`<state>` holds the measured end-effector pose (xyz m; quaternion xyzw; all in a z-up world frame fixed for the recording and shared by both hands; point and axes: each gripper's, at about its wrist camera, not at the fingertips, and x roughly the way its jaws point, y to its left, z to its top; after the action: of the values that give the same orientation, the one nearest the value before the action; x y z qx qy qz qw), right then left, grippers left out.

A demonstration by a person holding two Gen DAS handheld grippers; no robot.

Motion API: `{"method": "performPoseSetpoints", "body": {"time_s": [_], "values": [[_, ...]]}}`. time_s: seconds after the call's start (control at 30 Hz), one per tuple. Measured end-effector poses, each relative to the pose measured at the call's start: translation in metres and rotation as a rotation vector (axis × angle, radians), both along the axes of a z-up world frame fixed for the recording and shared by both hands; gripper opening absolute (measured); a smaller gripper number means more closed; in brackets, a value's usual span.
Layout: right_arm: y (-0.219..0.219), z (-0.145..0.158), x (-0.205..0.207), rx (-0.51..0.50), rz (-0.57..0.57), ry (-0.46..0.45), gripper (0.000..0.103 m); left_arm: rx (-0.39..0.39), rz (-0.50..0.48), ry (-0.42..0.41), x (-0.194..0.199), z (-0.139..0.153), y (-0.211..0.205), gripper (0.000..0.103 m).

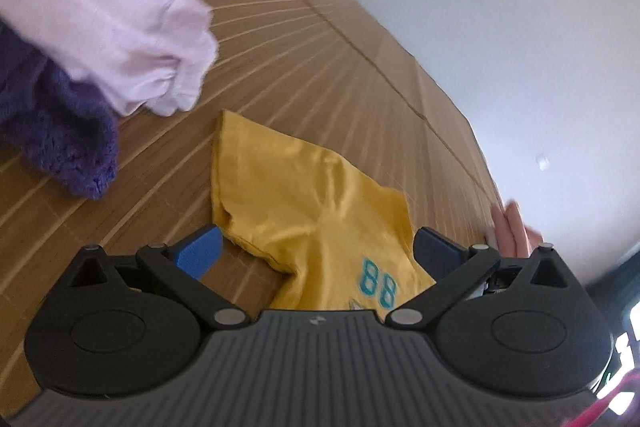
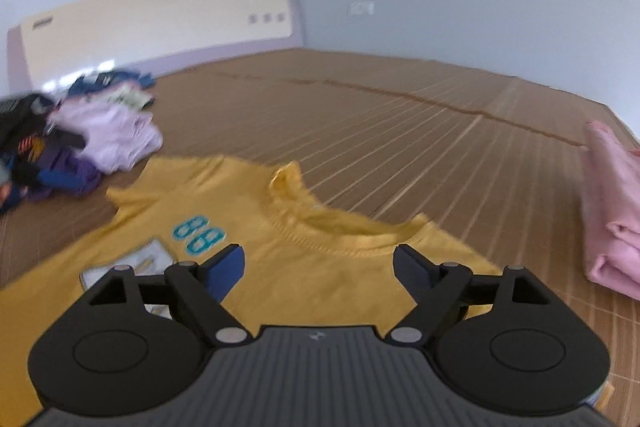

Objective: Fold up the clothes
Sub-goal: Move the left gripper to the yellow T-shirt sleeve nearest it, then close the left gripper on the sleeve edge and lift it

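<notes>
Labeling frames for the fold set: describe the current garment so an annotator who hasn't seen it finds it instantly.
On the brown slatted mat, directly under both open grippers, lies a yellow T-shirt. Unlike the lilac and purple pile and the folded pink garment, it carries a teal 88.

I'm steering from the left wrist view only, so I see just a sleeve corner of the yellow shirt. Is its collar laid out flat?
Observer: No. The yellow shirt lies front up, but one side of the collar is flipped upward.
Operator: Is the right hand-held gripper holding it?
Observer: No, the right hand-held gripper is open above the chest, below the collar.
Operator: What's the pink thing at my right edge?
Observer: A folded pink garment lying on the slatted mat, apart from the shirt.
</notes>
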<state>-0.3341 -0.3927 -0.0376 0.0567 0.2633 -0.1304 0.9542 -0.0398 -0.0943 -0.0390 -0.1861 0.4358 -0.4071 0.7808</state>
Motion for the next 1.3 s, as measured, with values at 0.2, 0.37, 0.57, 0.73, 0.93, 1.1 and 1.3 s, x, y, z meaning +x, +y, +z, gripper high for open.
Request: {"method": "performPoseSetpoints", "body": {"time_s": [0.2, 0.37, 0.57, 0.73, 0.93, 1.1, 1.3], "values": [[0.002, -0.012, 0.004, 0.039, 0.013, 0.027, 0.083, 0.009, 0.032, -0.019, 0.015, -0.019, -0.010, 0.103], [-0.001, -0.019, 0.008, 0.061, 0.000, 0.042, 0.083, 0.099, 0.085, -0.151, 0.019, -0.020, -0.017, 0.103], [-0.001, -0.029, 0.014, 0.058, -0.004, 0.079, 0.083, 0.209, 0.114, -0.292, 0.020, -0.023, -0.025, 0.103], [0.002, -0.035, 0.018, 0.018, 0.003, 0.103, 0.083, 0.163, 0.123, -0.343, 0.016, -0.027, -0.021, 0.103], [0.005, -0.039, 0.019, -0.005, 0.004, 0.098, 0.088, 0.176, 0.106, -0.373, 0.014, -0.027, -0.018, 0.102], [0.010, -0.042, 0.020, -0.027, 0.019, 0.100, 0.095, 0.178, 0.120, -0.358, 0.018, -0.029, -0.014, 0.097], [0.010, -0.043, 0.021, -0.029, 0.027, 0.104, 0.099, 0.103, 0.117, -0.312, 0.020, -0.026, -0.007, 0.097]]}}
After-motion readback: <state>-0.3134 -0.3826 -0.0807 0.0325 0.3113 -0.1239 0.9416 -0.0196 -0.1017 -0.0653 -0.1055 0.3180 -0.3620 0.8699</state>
